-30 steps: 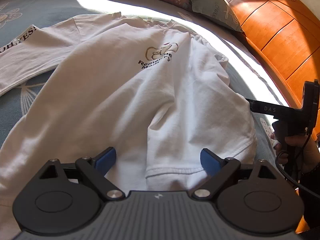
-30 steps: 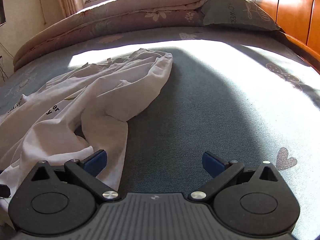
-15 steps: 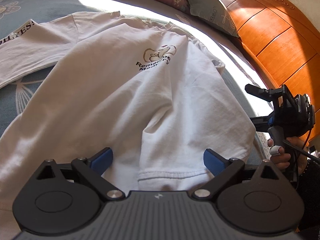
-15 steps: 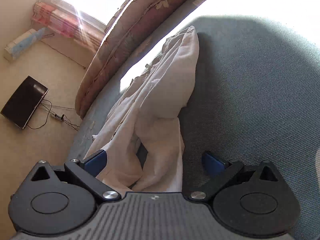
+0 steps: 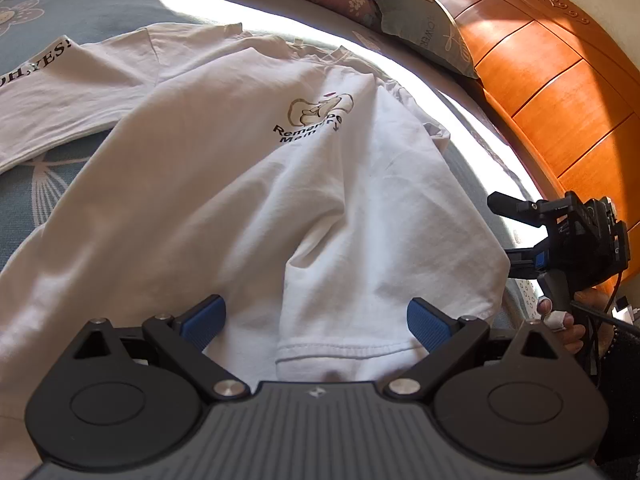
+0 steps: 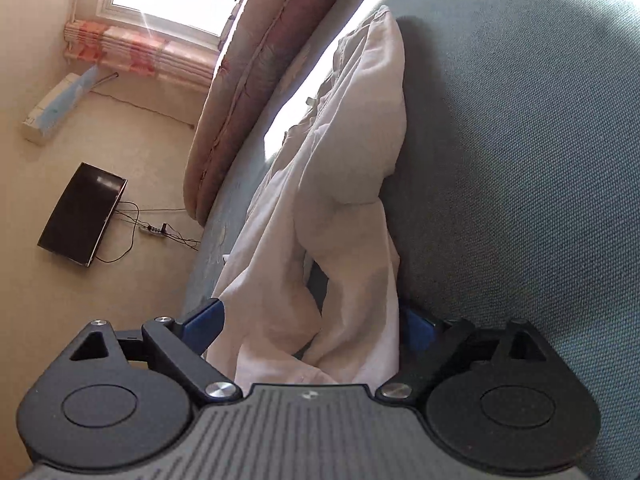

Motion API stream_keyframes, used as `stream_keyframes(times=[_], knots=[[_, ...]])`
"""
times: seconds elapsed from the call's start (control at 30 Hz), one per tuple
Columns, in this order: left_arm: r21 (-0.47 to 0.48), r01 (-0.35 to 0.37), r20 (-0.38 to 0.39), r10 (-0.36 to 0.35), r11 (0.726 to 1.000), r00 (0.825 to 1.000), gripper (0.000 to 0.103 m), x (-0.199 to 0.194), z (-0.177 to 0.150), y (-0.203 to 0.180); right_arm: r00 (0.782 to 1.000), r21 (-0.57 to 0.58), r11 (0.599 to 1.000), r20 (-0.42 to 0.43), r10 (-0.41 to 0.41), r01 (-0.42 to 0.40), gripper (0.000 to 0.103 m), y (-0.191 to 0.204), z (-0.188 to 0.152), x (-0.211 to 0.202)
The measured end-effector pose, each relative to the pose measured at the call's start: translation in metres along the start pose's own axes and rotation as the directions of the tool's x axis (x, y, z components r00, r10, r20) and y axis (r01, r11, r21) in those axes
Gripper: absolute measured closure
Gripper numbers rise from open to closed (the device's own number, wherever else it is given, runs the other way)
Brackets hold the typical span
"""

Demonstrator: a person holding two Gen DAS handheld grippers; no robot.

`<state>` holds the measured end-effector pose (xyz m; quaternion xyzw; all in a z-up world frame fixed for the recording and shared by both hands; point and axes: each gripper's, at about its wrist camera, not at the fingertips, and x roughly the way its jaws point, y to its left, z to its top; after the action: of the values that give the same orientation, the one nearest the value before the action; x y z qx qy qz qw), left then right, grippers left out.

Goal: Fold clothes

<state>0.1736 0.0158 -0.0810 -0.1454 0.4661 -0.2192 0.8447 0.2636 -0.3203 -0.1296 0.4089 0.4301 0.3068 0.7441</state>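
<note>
Presently little is folded. The white shirt lies rumpled on the bed, sleeve thrown across its body. Left gripper straddles that sleeve's hem, jaws apart. Right gripper, at three o'clock, is closing around bunched cloth, not yet clamped.

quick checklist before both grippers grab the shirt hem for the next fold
1. Left gripper open wide over the white shirt: ok.
2. Hem lies between the left pads, not pinched yet: ok.
3. Right gripper jaws closing, bunched shirt edge between them: ok.
4. Right pads firm on cloth: cannot tell.
5. Shirt flat: not ok, a ridge runs up the middle and the side by the right gripper is crumpled.
6. Bed beside the shirt bare for folding: ok.
</note>
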Motion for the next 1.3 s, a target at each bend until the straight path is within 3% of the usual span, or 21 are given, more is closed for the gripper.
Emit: stream_keyframes(times=[0.13, 0.17, 0.23, 0.27, 0.3, 0.43, 0.63, 0.8, 1.03, 1.2, 1.3], knots=[[-0.011, 0.004, -0.004, -0.004, 1.0, 1.0, 0.005, 0.0, 0.002, 0.0, 1.0, -0.005, 1.0, -0.011, -0.021, 0.021, 0.017, -0.002, 0.003, 0.003], [-0.009, 0.002, -0.004, -0.002, 1.0, 1.0, 0.005, 0.0, 0.001, 0.0, 1.0, 0.014, 1.0, -0.011, -0.027, 0.027, 0.026, -0.006, 0.005, 0.004], [-0.003, -0.003, -0.002, 0.003, 1.0, 1.0, 0.005, 0.0, 0.0, -0.002, 0.999, 0.077, 0.996, -0.008, -0.039, 0.04, 0.056, -0.02, 0.014, 0.007], [0.001, -0.006, -0.001, 0.006, 1.0, 1.0, 0.005, 0.0, 0.0, -0.002, 0.998, 0.114, 0.992, -0.01, -0.054, 0.055, 0.087, -0.028, 0.014, 0.008], [0.005, -0.009, 0.0, 0.009, 1.0, 1.0, 0.005, 0.0, -0.001, -0.003, 0.999, 0.156, 0.987, -0.005, -0.046, 0.046, 0.1, -0.037, 0.009, 0.006], [0.023, -0.018, -0.007, 0.018, 1.0, 1.0, 0.003, 0.002, 0.0, -0.006, 0.998, 0.051, 0.996, 0.013, -0.068, 0.067, 0.1, -0.03, -0.01, 0.001], [0.029, -0.029, -0.015, 0.029, 0.999, 0.999, 0.002, 0.003, 0.001, -0.009, 0.992, -0.007, 0.993, 0.032, -0.121, 0.121, 0.097, -0.013, -0.008, -0.006], [0.021, -0.031, -0.019, 0.032, 0.999, 0.999, 0.002, 0.003, 0.002, -0.009, 0.976, -0.075, 0.978, 0.114, -0.185, 0.194, 0.097, 0.005, 0.001, -0.055], [0.005, -0.044, -0.041, 0.044, 0.999, 0.998, 0.003, 0.001, 0.008, -0.013, 0.913, -0.089, 0.92, 0.195, -0.359, 0.381, 0.097, -0.005, 0.018, -0.136], [0.05, 0.025, -0.014, -0.024, 0.998, 1.0, 0.003, -0.004, 0.015, -0.029, 0.865, -0.055, 0.886, 0.253, -0.434, 0.461, 0.097, -0.017, 0.03, -0.182], [0.051, -0.014, -0.053, 0.016, 0.999, 0.998, 0.003, 0.008, 0.015, -0.03, 0.837, -0.044, 0.863, 0.273, -0.473, 0.503, 0.097, -0.024, 0.036, -0.202]])
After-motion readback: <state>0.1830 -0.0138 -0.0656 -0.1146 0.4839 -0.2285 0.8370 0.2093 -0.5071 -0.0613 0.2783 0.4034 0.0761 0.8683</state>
